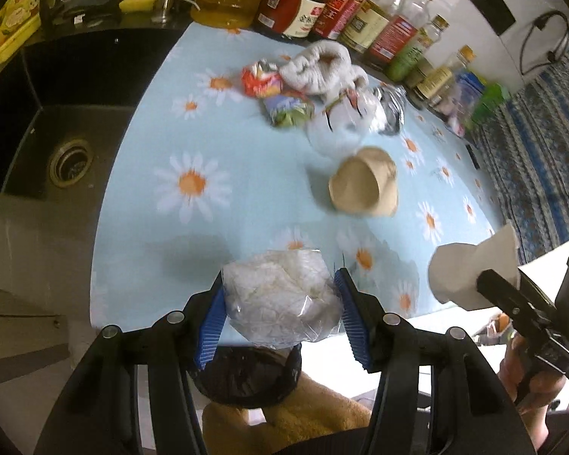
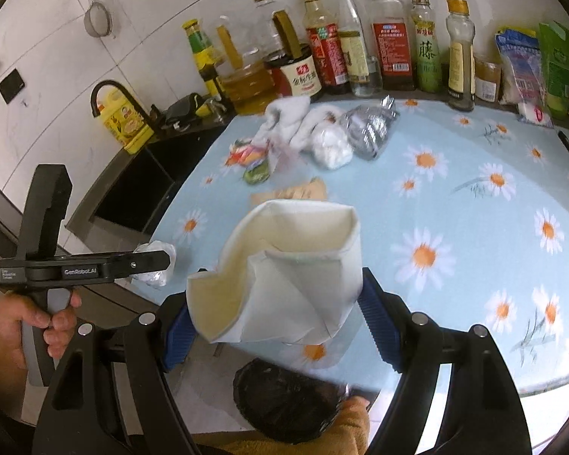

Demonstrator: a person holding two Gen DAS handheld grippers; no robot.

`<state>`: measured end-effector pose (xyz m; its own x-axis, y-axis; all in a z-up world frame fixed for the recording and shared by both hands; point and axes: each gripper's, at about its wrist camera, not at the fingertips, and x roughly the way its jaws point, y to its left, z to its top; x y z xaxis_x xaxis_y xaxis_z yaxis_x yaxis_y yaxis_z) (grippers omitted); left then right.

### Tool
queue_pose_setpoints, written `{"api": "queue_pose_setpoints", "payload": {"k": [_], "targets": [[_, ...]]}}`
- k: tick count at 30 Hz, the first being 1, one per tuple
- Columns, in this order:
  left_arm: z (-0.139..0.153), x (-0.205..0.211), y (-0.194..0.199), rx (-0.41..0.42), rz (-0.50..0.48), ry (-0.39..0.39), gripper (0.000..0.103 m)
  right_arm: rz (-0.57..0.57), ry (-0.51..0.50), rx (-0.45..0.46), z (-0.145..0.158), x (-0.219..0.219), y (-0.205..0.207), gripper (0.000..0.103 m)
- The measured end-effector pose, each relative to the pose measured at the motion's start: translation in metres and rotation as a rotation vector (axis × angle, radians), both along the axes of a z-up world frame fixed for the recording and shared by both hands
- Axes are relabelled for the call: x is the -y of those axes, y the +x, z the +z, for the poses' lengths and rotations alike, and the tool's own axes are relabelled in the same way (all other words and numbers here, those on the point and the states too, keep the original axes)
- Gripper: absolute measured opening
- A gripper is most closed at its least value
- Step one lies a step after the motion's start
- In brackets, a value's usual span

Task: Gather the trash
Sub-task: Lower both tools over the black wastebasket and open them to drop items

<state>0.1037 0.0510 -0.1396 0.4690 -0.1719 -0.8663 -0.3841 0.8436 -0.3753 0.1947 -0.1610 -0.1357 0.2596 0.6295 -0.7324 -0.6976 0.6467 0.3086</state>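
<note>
Left claw (image 1: 280,305) clamped on plastic bag (image 1: 280,299), right claw (image 2: 275,309) on paper cup (image 2: 284,276) — bin (image 2: 288,404) below, wrappers (image 1: 277,94) beyond.

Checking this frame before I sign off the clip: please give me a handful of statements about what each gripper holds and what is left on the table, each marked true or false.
1. The left gripper is shut on a clear bag of white scraps. True.
2. The right gripper is empty. False: it is shut on a crushed white paper cup.
3. A black-lined bin sits below the table edge, under the grippers. True.
4. The table has been cleared of trash. False: a brown paper cup, colourful wrappers and other pieces lie on it.
5. The bottles stand along the back of the table by the wall. True.
</note>
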Motion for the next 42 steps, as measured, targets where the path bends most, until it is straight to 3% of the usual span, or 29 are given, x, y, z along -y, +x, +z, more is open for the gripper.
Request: {"api": "queue_pose_setpoints", "payload": {"k": [7, 18, 29, 32, 35, 42], "targets": [[-0.015, 0.020, -0.040, -0.003, -0.051, -0.039, 0.053, 0.001, -0.046, -0.042, -0.021, 0.002, -0.051, 0.077], [-0.051, 0.048, -0.078, -0.072, -0.115, -0.094, 0.053, 0.019, -0.115, -0.137, -0.073, 0.001, -0.103, 0.077], [-0.087, 0.061, -0.081, -0.180, -0.148, -0.124, 0.057, 0.021, -0.120, -0.243, -0.100, 0.004, -0.106, 0.079], [-0.090, 0.059, -0.081, -0.189, -0.140, -0.123, 0.058, 0.010, -0.107, -0.264, -0.100, 0.008, -0.100, 0.086], [-0.090, 0.056, -0.080, -0.189, -0.120, -0.135, 0.066, 0.010, -0.098, -0.268, -0.098, 0.010, -0.097, 0.087], [-0.086, 0.054, -0.075, -0.188, -0.118, -0.122, 0.066, -0.003, -0.092, -0.268, -0.095, 0.012, -0.090, 0.087]]}}
